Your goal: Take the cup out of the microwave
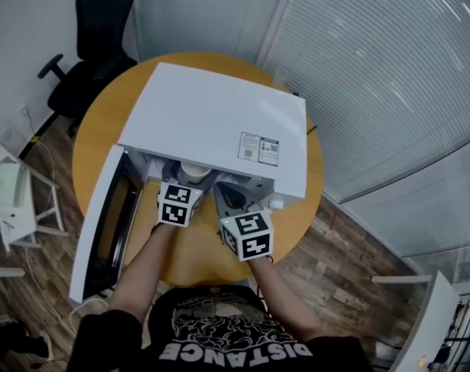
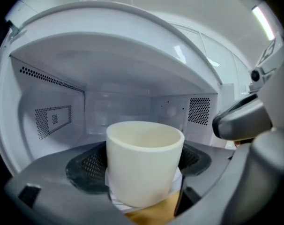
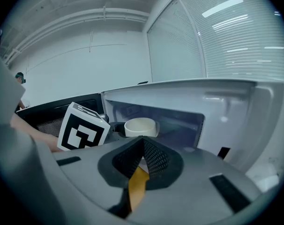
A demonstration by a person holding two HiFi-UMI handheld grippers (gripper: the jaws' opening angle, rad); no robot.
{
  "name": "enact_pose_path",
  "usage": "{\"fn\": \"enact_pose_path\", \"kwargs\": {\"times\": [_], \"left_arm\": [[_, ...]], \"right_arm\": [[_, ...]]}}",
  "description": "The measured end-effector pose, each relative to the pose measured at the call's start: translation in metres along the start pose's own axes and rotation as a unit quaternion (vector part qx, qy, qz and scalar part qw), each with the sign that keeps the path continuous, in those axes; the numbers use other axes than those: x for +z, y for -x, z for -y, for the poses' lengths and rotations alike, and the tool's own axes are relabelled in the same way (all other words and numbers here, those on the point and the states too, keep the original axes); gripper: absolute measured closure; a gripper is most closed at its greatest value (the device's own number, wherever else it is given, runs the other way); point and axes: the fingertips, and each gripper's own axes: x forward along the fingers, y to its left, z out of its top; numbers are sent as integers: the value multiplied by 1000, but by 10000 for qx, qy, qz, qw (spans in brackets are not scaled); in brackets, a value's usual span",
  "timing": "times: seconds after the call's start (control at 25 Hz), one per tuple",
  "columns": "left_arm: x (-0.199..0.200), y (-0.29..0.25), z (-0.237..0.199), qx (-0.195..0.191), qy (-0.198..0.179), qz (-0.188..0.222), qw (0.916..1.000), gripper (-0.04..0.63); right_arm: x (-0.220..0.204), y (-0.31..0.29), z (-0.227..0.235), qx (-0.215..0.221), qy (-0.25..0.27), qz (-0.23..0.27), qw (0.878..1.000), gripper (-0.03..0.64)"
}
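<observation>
Cup: I judge the cream cylindrical cup [image 2: 144,165] light, stiff and slick; grip mid-wall.
Left gripper [image 2: 143,175]: clamped on its sides.
Right gripper [image 3: 143,159]: jaws together, empty.

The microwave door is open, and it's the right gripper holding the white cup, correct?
Not quite: the left gripper holds the cup, as the left gripper view shows; the right gripper is shut, empty. The microwave door is indeed open.
</observation>
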Motion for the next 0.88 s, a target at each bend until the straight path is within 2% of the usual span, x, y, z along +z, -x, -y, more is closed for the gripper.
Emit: {"fn": "enact_pose_path", "kwargs": {"times": [0.88], "left_arm": [[-6,70,12,-70,93,58,9999,153]], "right_arm": [[-7,29,-45,-217,3,113,9997,601]]}}
